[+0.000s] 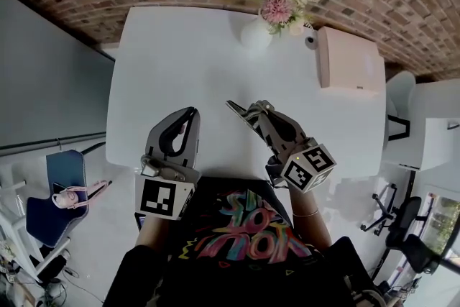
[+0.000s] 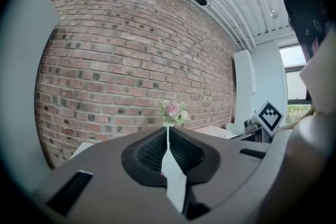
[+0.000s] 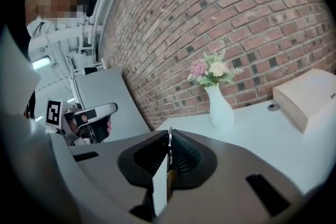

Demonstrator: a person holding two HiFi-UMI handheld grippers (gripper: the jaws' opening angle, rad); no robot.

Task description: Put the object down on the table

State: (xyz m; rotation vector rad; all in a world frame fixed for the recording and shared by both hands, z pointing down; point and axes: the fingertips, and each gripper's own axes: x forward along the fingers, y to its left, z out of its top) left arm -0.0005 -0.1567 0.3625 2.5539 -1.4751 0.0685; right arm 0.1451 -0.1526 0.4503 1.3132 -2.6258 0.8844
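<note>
My right gripper (image 1: 235, 108) hovers over the near middle of the white table (image 1: 180, 54). Its jaws are shut on a thin flat object (image 3: 169, 176), seen only edge-on in the right gripper view, with a silvery rim and a brownish part deeper in. What the object is cannot be made out. My left gripper (image 1: 191, 113) sits beside it to the left, above the table's near edge. The left jaws are closed together, and only a pale slit shows between them in the left gripper view (image 2: 168, 129).
A white vase (image 1: 256, 32) of pink and cream flowers (image 1: 280, 7) stands at the table's far edge by the brick wall. A pale pink box (image 1: 350, 57) lies at the far right, with a small round item (image 1: 310, 42) beside it. A blue chair (image 1: 54, 198) is on the floor to the left.
</note>
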